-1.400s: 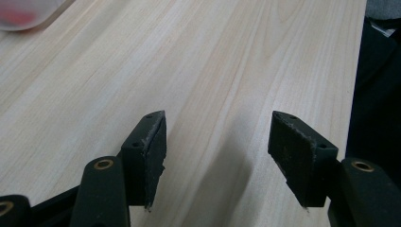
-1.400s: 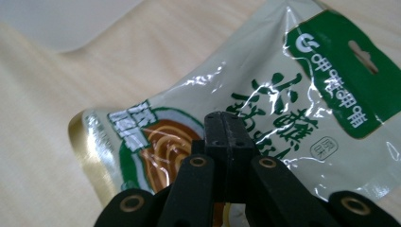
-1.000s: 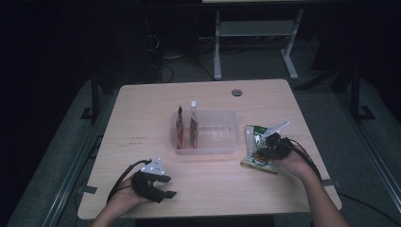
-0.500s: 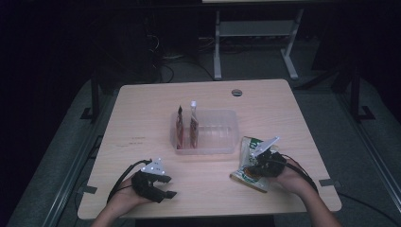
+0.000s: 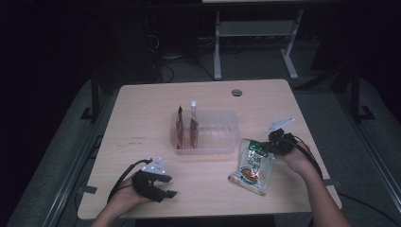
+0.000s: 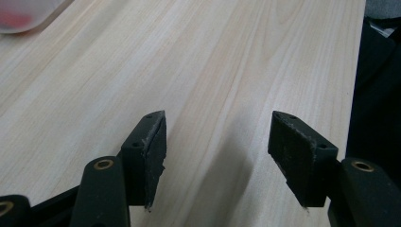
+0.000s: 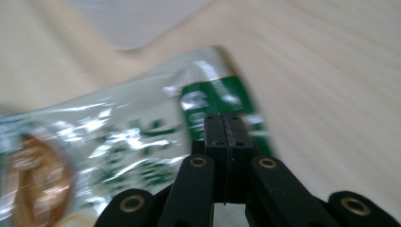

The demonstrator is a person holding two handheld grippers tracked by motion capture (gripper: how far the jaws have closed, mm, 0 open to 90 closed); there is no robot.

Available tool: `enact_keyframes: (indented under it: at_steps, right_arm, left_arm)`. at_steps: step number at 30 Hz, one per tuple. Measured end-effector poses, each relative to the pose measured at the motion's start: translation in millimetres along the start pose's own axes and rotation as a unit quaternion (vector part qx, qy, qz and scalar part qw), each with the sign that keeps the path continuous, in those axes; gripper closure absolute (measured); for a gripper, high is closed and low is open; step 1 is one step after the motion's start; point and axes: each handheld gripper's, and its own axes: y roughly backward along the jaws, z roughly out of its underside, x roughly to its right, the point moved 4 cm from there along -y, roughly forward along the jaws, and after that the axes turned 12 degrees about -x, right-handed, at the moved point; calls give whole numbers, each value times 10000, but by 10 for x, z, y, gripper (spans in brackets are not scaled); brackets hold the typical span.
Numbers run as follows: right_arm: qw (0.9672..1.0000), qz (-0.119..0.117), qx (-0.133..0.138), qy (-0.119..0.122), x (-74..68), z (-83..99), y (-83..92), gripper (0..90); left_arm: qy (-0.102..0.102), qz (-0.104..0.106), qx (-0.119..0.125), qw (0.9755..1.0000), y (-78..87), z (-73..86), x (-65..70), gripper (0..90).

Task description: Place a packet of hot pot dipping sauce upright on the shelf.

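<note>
Snack packet [image 5: 251,166], green and silvery with a reddish picture on its front, lies tilted on the worktop [image 5: 142,118] toward the person's right side, just beside the near right corner of a clear plastic tub [image 5: 227,135]. Its upper edge is pinched by the right claw [image 5: 267,147], whose jaws are clenched tight on the foil; in the right gripper view the two black pads meet flat against each other over the green strip of the packet [image 7: 142,137], with the claw [image 7: 224,127] gripping at that edge. That view is blurred, so the print on the packet cannot be read. The lower end of the packet looks to rest on the wood, while the pinched end sits a little higher.

Inside the tub, at its left end, two slim sachets [image 5: 187,125] stand upright side by side.

The left claw [image 5: 166,188] rests near the front left edge of the worktop, well apart from the tub and the packet. In the left gripper view its jaws [image 6: 217,151] stand apart with nothing but bare wood between them, so it is released and holding nothing. A corner of the tub [image 6: 23,14] shows far off at the top left of that view.
</note>
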Motion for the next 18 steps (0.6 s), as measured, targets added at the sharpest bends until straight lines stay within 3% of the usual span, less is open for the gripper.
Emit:
enact_keyframes:
  at_steps: [1,5,14,18]
  right_arm:
    - [10000,65,0,-50,69,-26,-30,900]
    - [9998,-162,-3,-68,112,-83,-122,899]
    - [9993,110,-298,193,96,-70,-254,900]
    - [9992,-116,-329,178,86,-32,-233,900]
  left_arm:
    - [-2,9,-10,10000,0,-1,4,375]
    - [5,2,-2,10000,5,16,-1,375]
    - [11,-6,1,10000,7,24,7,375]
    - [12,4,-27,10000,-3,19,5,375]
